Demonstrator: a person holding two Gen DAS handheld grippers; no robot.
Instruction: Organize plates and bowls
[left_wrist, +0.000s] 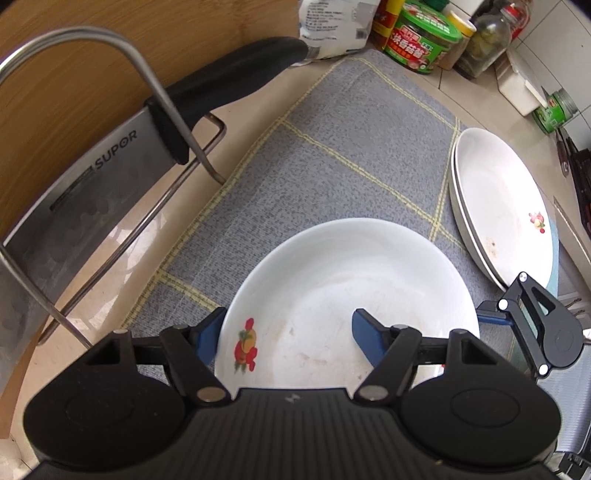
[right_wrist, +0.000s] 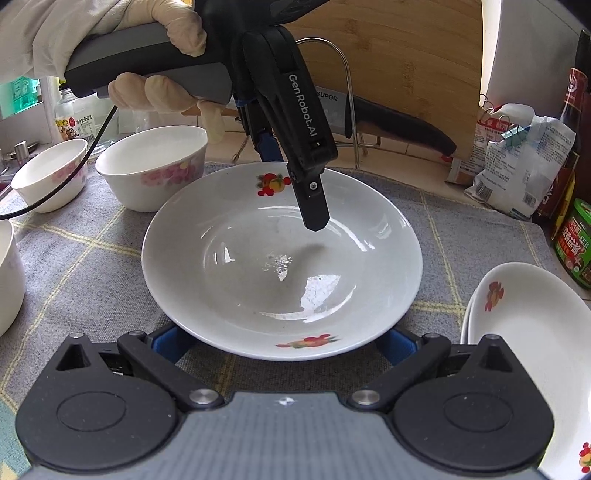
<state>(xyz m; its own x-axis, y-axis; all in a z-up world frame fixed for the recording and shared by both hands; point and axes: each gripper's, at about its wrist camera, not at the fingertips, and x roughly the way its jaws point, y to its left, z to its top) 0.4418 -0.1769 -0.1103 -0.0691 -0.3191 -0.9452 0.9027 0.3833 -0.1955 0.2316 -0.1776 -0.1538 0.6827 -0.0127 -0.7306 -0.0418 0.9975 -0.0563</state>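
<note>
A white plate with fruit prints (left_wrist: 332, 288) (right_wrist: 258, 258) lies on the grey checked cloth (left_wrist: 332, 155). My left gripper (left_wrist: 288, 336) points down over its rim. One blue pad (left_wrist: 207, 336) sits just outside the edge and the other finger (right_wrist: 314, 206) hangs inside, above the plate's floor. The pads do not pinch the rim. My right gripper (right_wrist: 286, 345) stands wide open at the plate's opposite edge, its blue fingertips (right_wrist: 397, 349) tucked under the rim and partly hidden. A stack of two more plates (left_wrist: 498, 206) (right_wrist: 535, 332) lies to the side.
Two floral bowls (right_wrist: 151, 166) (right_wrist: 51, 173) stand on the cloth, with a third (right_wrist: 7, 277) at the frame edge. A cleaver (left_wrist: 74, 192) rests in a wire rack (left_wrist: 147, 74) against a wooden board. Jars, bottles and a bag (left_wrist: 424, 40) line the back. A gloved hand (right_wrist: 166, 22) holds the left gripper.
</note>
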